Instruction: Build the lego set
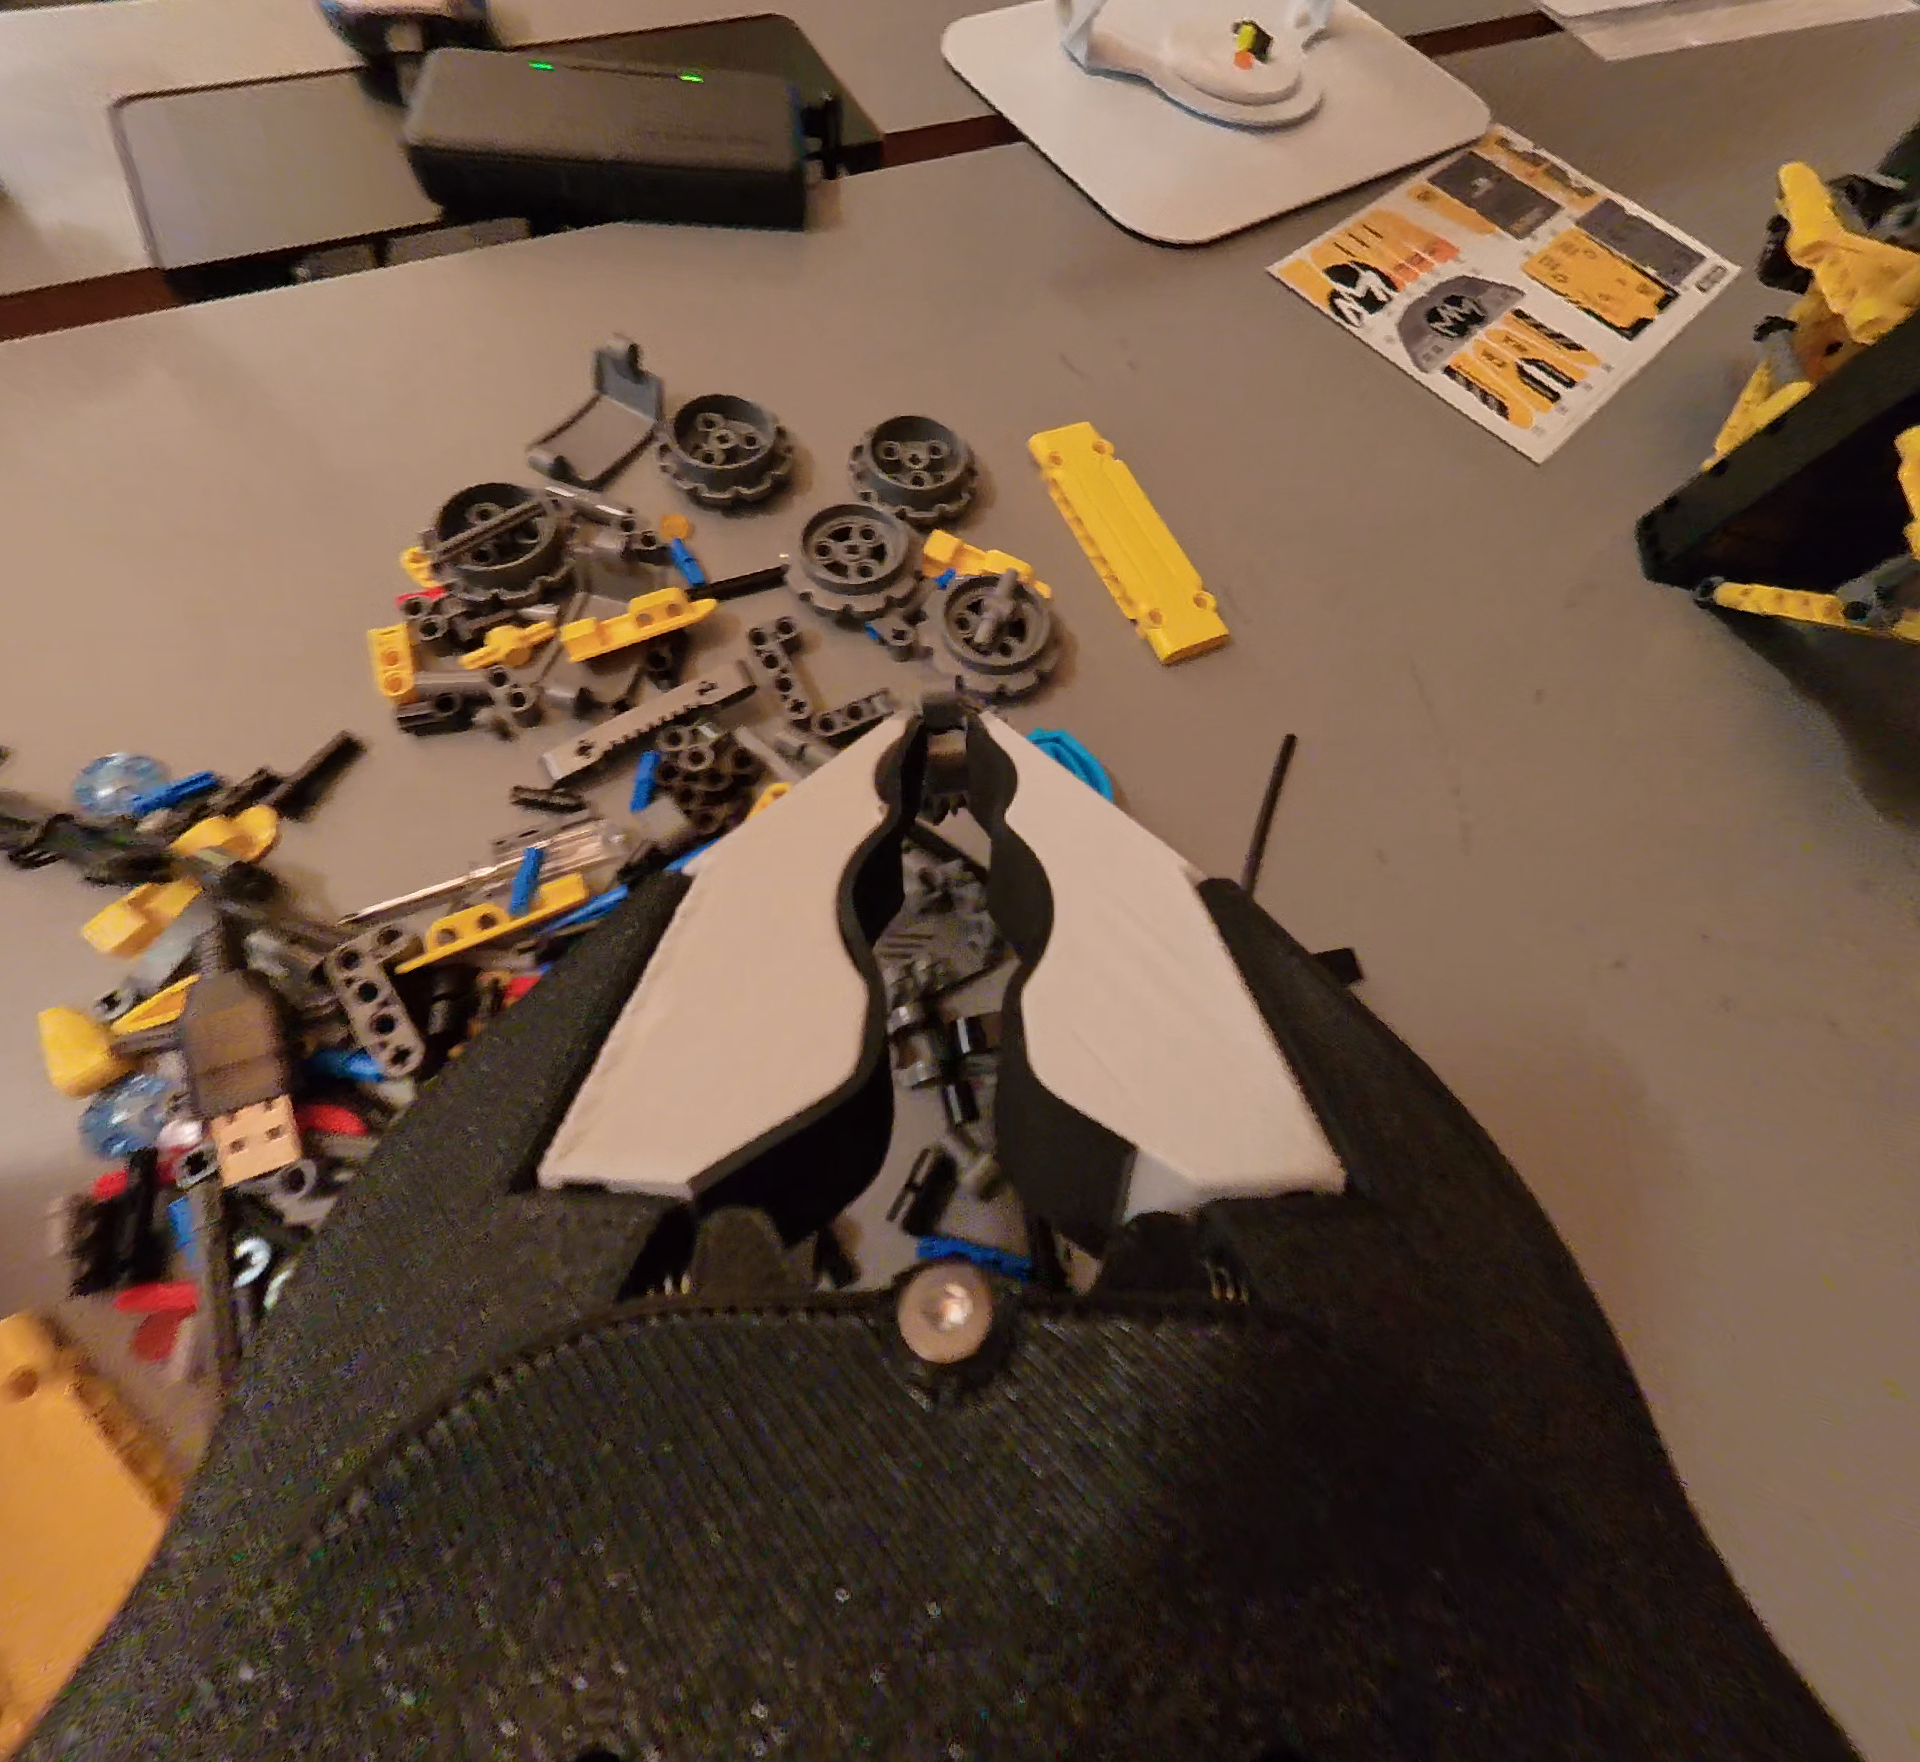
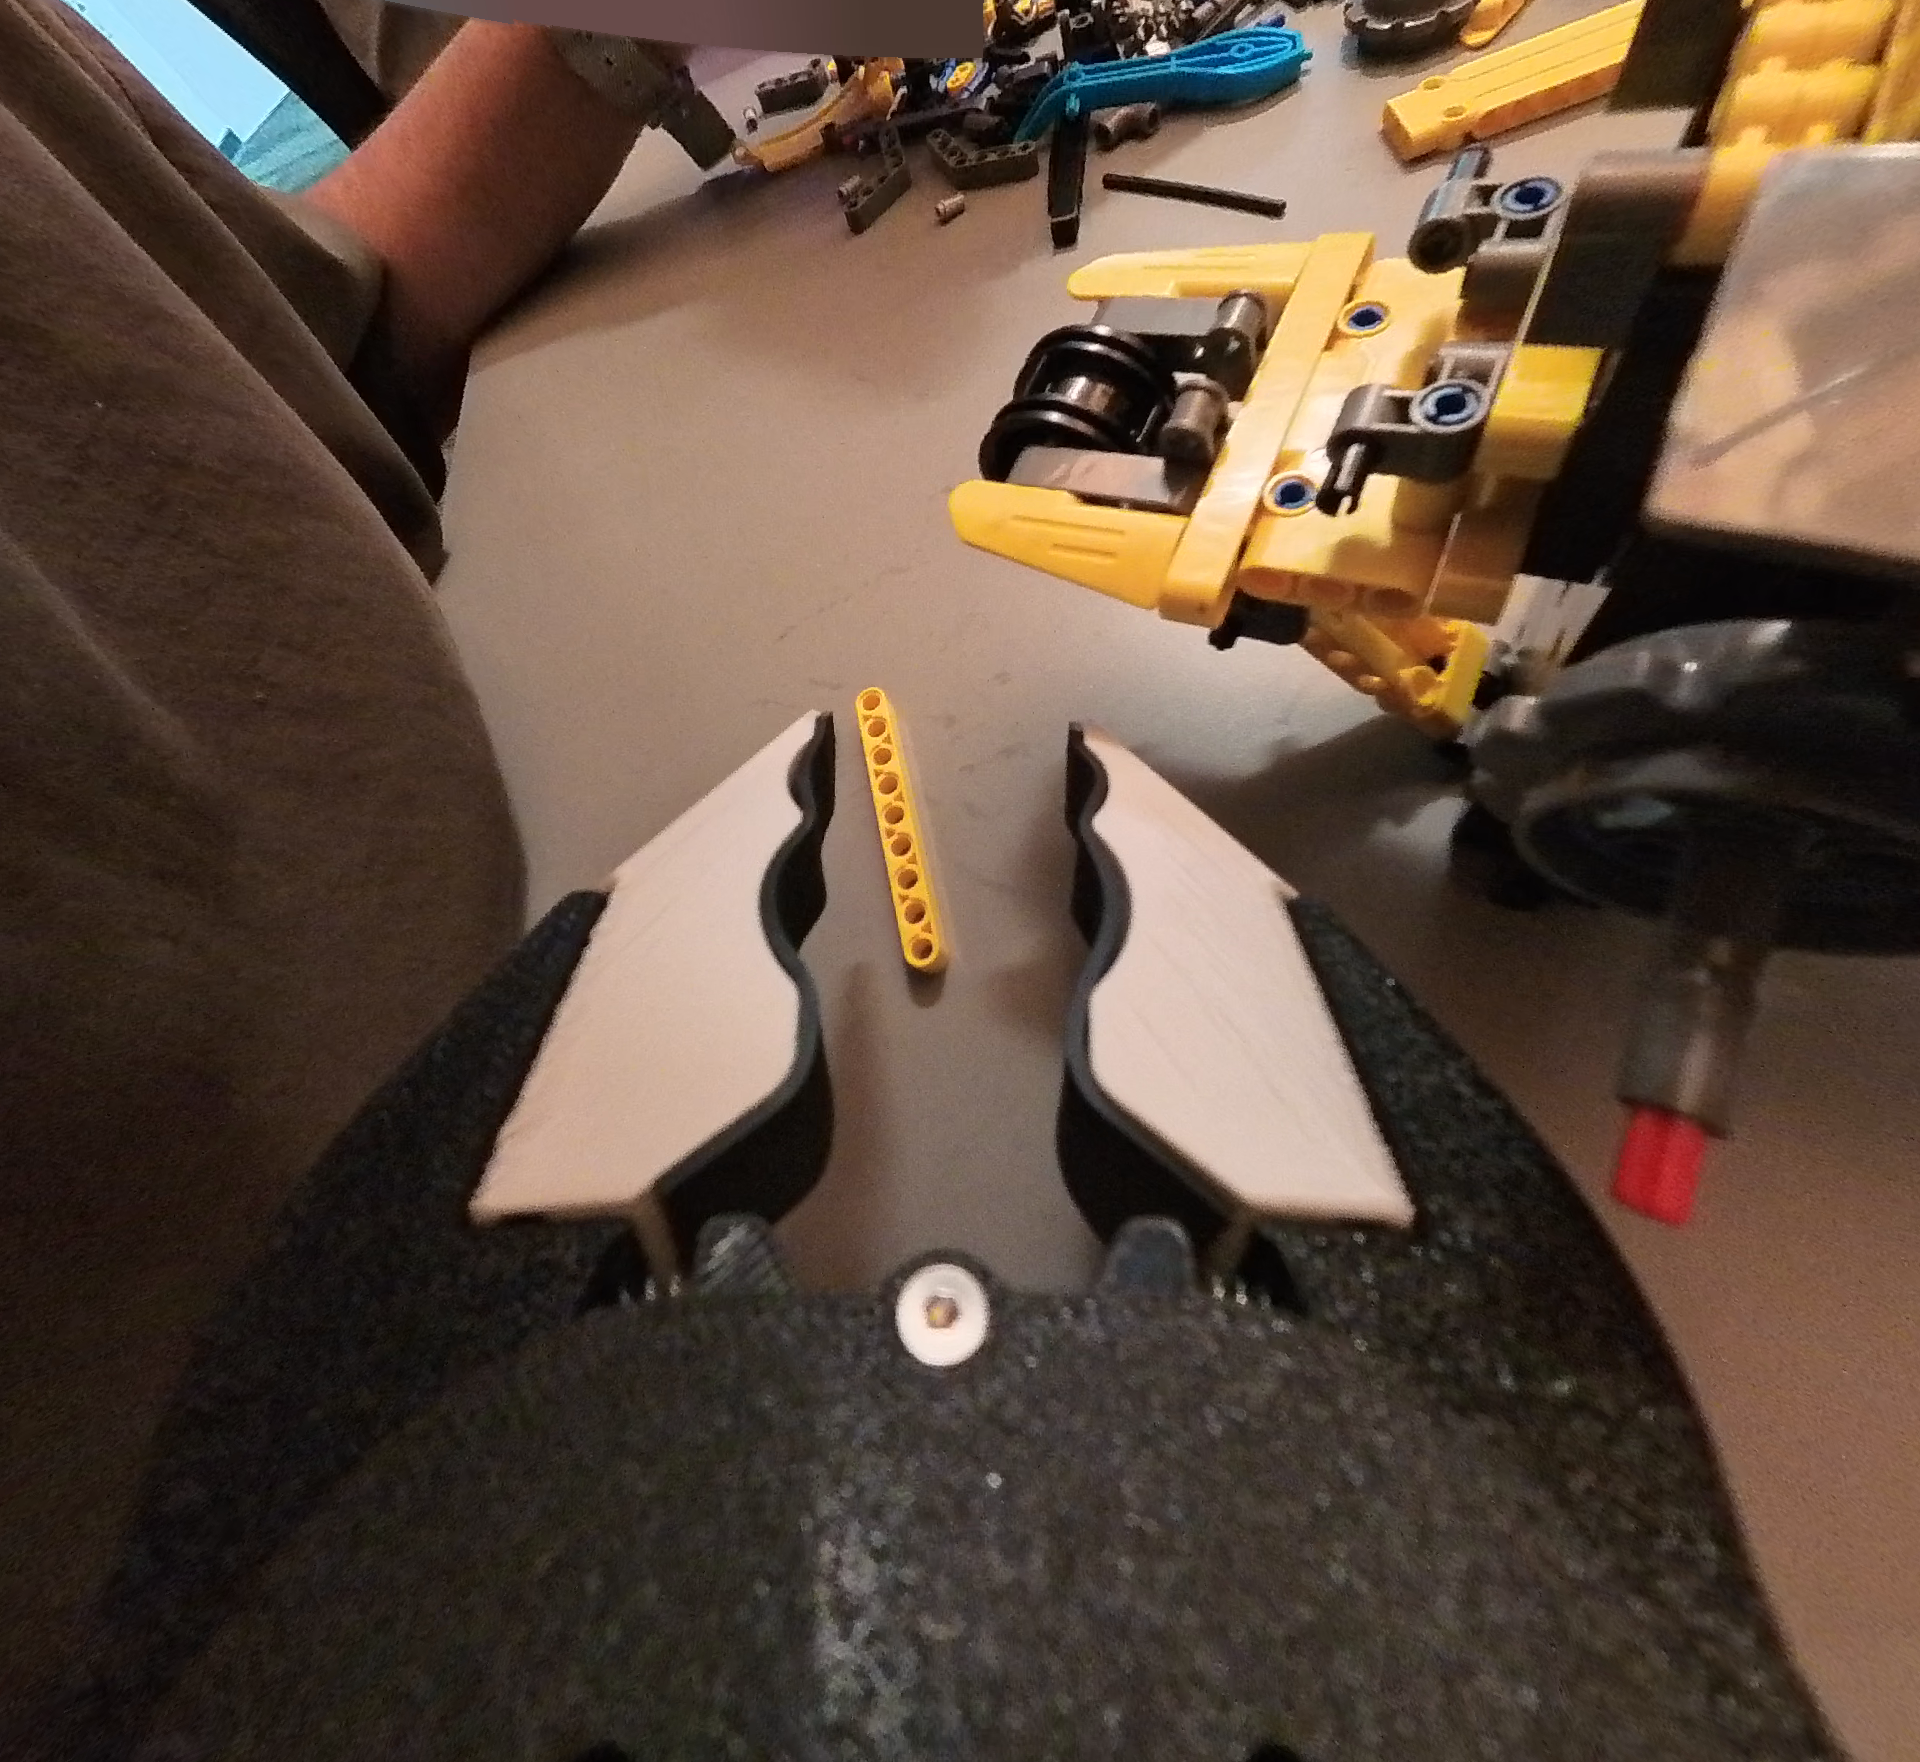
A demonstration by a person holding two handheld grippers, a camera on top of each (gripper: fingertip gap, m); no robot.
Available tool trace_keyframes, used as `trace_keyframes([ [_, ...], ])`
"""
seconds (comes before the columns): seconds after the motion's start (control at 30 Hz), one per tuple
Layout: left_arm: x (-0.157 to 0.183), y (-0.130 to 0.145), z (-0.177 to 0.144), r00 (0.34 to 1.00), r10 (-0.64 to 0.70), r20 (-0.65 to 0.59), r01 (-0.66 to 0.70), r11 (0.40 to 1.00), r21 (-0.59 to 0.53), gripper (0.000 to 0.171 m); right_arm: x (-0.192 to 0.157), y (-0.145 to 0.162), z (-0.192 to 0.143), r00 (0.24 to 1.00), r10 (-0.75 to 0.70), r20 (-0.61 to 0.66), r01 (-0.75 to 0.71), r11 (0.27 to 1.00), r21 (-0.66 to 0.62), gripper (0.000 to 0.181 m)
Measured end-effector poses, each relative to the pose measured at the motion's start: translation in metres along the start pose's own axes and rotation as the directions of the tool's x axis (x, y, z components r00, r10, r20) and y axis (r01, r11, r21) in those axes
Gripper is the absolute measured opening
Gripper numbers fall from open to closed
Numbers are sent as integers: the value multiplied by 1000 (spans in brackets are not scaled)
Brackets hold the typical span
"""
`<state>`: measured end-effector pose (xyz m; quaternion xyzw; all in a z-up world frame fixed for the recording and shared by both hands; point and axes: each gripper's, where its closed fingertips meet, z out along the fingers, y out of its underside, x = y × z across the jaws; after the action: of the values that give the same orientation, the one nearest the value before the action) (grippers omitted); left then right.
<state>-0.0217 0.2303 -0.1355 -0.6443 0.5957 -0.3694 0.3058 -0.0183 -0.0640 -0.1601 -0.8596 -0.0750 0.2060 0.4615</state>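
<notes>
My left gripper [image 1: 943, 725] is shut on a small dark grey connector piece [image 1: 943, 744], held just above a pile of loose building parts [image 1: 582, 673] on the grey table [image 1: 1455, 777]. Dark grey toothed wheels [image 1: 987, 623] and a blue band [image 1: 1075, 756] lie just beyond the tips. My right gripper [image 2: 951, 744] is open and low over the table [image 2: 675, 465]. A thin yellow beam with a row of holes [image 2: 902, 842] lies flat between its fingers, closer to the left finger [image 2: 717, 891]. A partly built yellow and grey vehicle model [image 2: 1403, 424] stands to the right.
A flat yellow panel [image 1: 1127, 540], a sticker sheet [image 1: 1496, 289], a white lamp base [image 1: 1226, 91] and a black box with green lights [image 1: 613, 133] lie farther back. The model also shows at the right edge [image 1: 1829, 424]. A person's arm [image 2: 447, 185] and brown shirt [image 2: 208, 673] fill the right view's left side. The left gripper's tips are roughly 30 cm from the right gripper's.
</notes>
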Motion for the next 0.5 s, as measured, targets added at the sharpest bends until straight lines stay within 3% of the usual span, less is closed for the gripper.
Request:
trace_keyframes([
  [0.33,17,11,39,998,55,-13,-56,990,-128,2,1,0,0,1000,11,6,-11,1000,0,44],
  [0.43,7,10,36,997,63,41,-58,990,-130,27,1,0,0,1000,11,6,-11,1000,-1,44],
  [0.5,-5,7,28,994,63,86,-53,992,-115,28,1,0,0,1000,13,8,-13,1000,0,44],
])
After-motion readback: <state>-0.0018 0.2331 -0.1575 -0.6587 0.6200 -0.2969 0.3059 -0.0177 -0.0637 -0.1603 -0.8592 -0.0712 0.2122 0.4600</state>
